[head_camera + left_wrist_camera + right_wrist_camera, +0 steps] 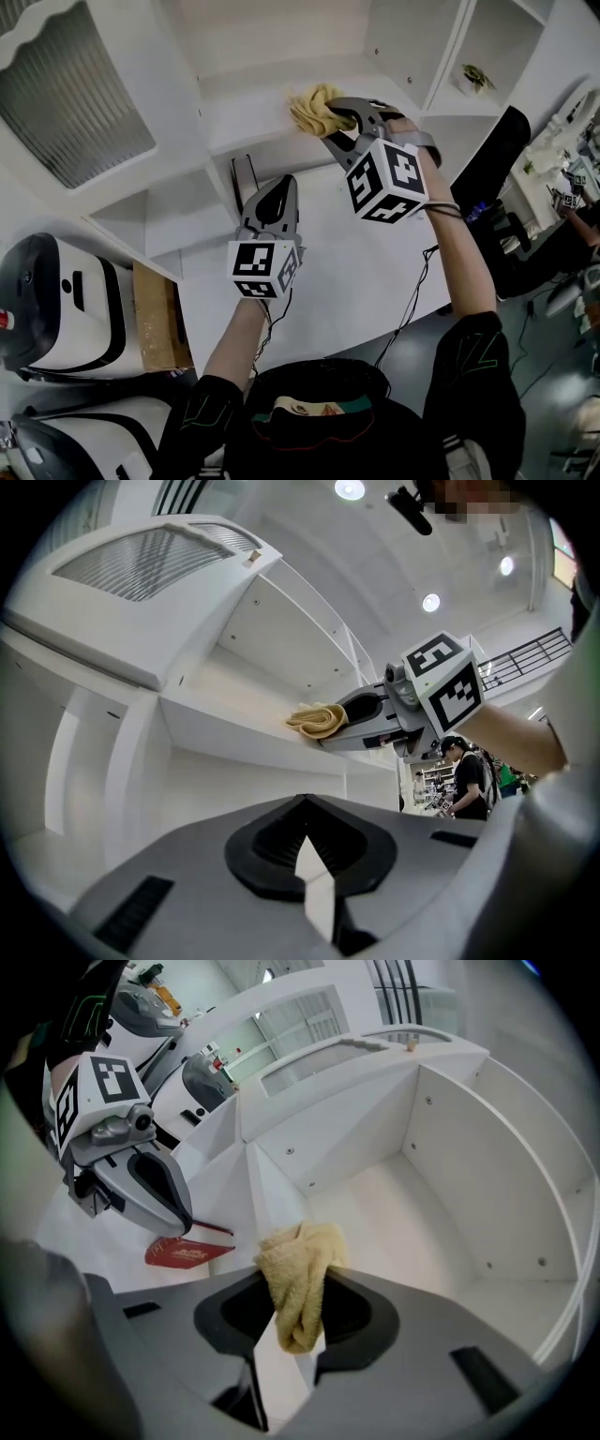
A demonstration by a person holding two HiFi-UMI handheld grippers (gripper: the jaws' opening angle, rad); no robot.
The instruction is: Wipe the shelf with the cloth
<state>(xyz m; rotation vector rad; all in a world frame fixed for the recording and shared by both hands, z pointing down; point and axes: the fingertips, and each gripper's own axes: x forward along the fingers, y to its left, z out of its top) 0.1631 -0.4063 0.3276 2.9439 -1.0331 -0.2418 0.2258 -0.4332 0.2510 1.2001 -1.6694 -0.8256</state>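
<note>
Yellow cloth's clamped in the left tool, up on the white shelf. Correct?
Not quite: the right tool holds the yellow cloth, as the right gripper view shows. It is on the white shelf; the left tool has nothing in it.

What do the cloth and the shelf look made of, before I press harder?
Cloth: yellow terry-like fabric, going by its nubby pile and soft folds. Shelf: smooth white board, probably painted or laminated, with flat matte panels and small holes in the walls. Its core cannot be told.
</note>
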